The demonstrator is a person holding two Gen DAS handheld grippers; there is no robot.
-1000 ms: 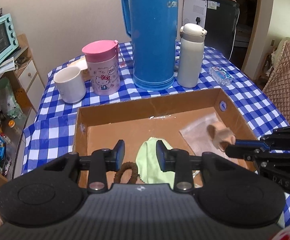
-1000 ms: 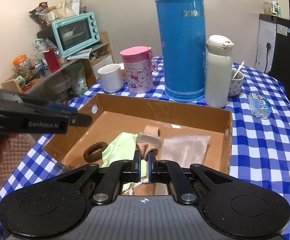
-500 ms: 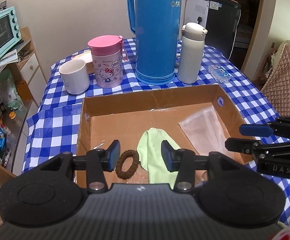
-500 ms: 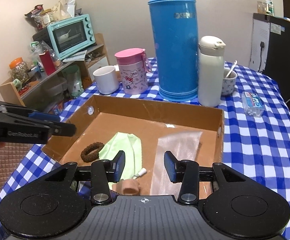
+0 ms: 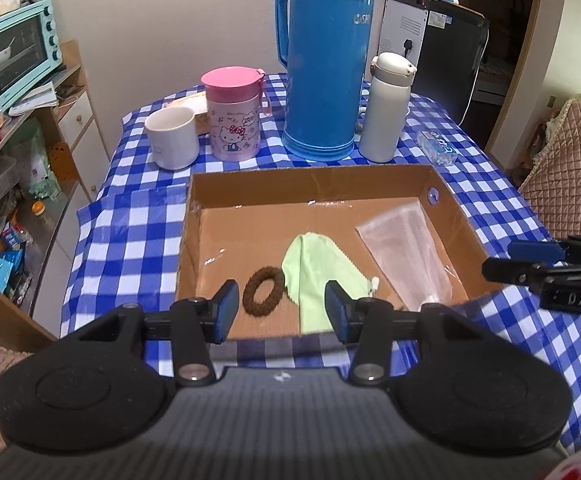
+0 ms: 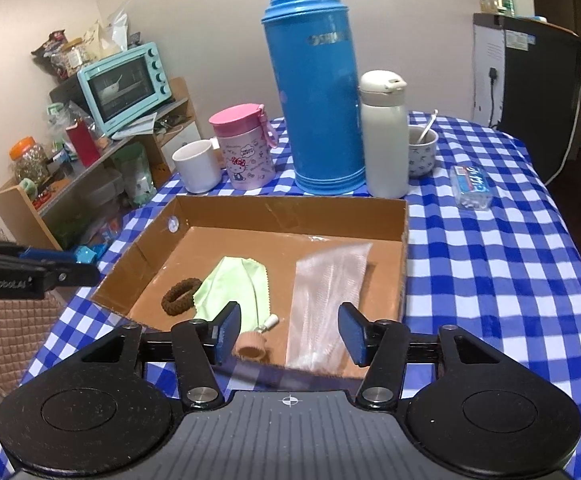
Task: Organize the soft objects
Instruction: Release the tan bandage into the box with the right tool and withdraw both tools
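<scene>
A shallow cardboard box [image 5: 314, 178] [image 6: 290, 204] lies on the checked table. Inside it are a brown hair tie [image 5: 262, 291] [image 6: 180, 295], a light green cloth [image 5: 318, 276] [image 6: 234, 284], a clear mesh pouch [image 5: 408, 252] [image 6: 326, 300] and a beige rolled sock [image 6: 251, 345] at the near edge. My left gripper [image 5: 278, 311] hangs open above the box's near edge, nothing between its fingers. My right gripper [image 6: 290, 332] has its jaws opening wider, with the sock below them, free of the pads. Each gripper shows at the side of the other's view.
Behind the box stand a white mug [image 5: 172, 137], a pink lidded cup [image 5: 233, 120], a tall blue thermos [image 5: 324, 64], a white flask [image 5: 386, 108] and a small cup with a spoon [image 6: 421, 151]. A tissue pack [image 6: 472, 187] lies right. A cluttered shelf [image 6: 102, 148] stands left.
My right gripper let go of the beige sock, which now lies in the box's near edge, and its jaws spread. Both grippers drew back and rose from the box. The left jaws widened.
</scene>
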